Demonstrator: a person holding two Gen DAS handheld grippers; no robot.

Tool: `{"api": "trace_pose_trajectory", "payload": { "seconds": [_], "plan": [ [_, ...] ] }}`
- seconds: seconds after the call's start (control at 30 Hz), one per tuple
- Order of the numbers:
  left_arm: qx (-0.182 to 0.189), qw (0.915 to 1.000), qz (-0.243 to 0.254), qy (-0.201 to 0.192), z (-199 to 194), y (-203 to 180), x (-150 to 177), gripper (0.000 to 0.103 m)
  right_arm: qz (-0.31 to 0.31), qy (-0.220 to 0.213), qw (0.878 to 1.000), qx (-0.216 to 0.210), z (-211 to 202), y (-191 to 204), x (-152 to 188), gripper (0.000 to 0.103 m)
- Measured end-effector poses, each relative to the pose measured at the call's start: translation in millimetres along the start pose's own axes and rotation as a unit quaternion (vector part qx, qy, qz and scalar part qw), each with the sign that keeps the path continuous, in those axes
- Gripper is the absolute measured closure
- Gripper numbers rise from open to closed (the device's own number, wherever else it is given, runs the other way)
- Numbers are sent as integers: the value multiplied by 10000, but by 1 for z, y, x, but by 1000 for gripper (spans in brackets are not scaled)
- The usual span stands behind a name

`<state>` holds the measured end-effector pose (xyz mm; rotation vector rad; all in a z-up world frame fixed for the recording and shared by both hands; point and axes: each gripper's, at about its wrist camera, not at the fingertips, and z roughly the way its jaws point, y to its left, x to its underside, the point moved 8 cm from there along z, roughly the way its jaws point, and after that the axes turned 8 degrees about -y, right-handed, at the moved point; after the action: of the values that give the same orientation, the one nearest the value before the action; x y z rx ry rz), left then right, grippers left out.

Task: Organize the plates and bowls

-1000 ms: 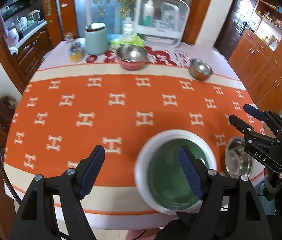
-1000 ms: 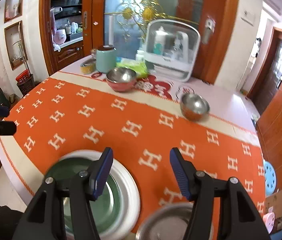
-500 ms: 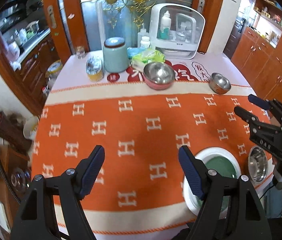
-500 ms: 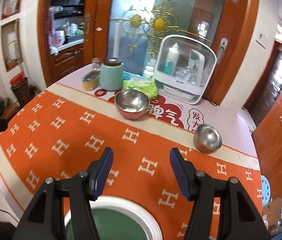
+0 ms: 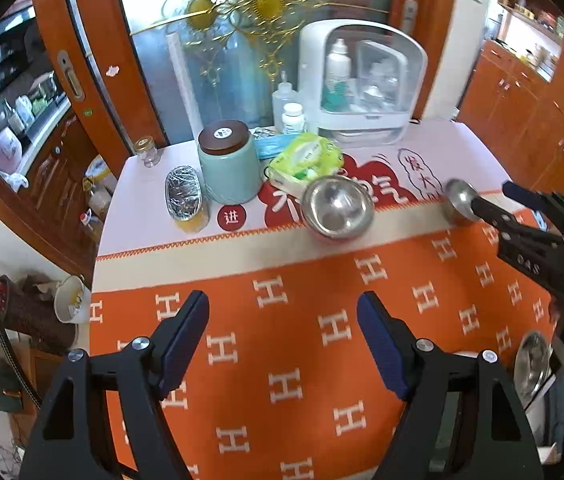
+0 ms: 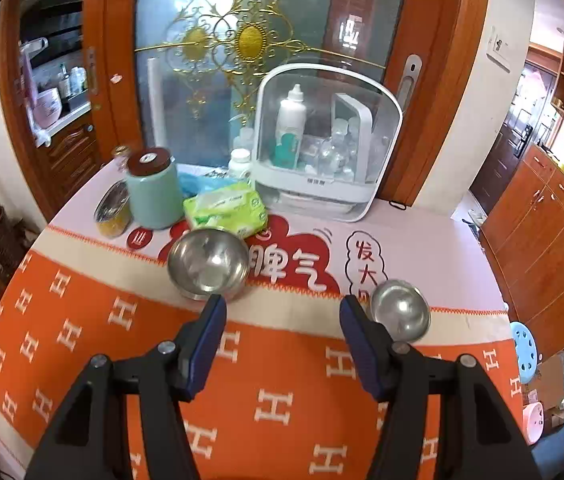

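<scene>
Your left gripper and right gripper hang spread, empty (nothing pinched), above the orange cloth, steel bowls ahead.

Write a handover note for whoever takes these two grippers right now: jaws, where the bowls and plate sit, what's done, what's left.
Left gripper: jaws open, empty, over bare orange cloth.
Right gripper: jaws open, empty, aimed between the two far bowls.
Large steel bowl: on the far cloth border, in front of the green tissue pack.
Small steel bowl: same border, to the right, just past the right gripper's right-hand jaw.
Third steel bowl: near edge, right side in the left wrist view; the plate is hidden behind the left gripper there.
Done: nothing stacked that these views show.
Left: probably gather the two far bowls with the near ones.
</scene>
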<state>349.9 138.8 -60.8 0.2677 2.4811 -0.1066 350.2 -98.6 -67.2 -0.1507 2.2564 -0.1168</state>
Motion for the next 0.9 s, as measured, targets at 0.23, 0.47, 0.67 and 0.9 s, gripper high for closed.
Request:
{"api": "trace_pose_trajectory", "payload": {
  "seconds": [0.23,0.47,0.67,0.9],
  "plan": [
    [-31,9993,-325,196,59,17,-28,28,233,96,9997,-49,44,5,-12,44],
    [197,9964,-708,416,134,9,-22,28,607,309,9964,-498,94,18,6,44],
    [587,9915,-1042,509,183,-2,-16,28,583,146,9927,-1048,123,41,15,44],
    [872,9844,-1380,650,233,-14,-5,28,776,173,9889,-1255,157,54,34,44]
  ]
}}
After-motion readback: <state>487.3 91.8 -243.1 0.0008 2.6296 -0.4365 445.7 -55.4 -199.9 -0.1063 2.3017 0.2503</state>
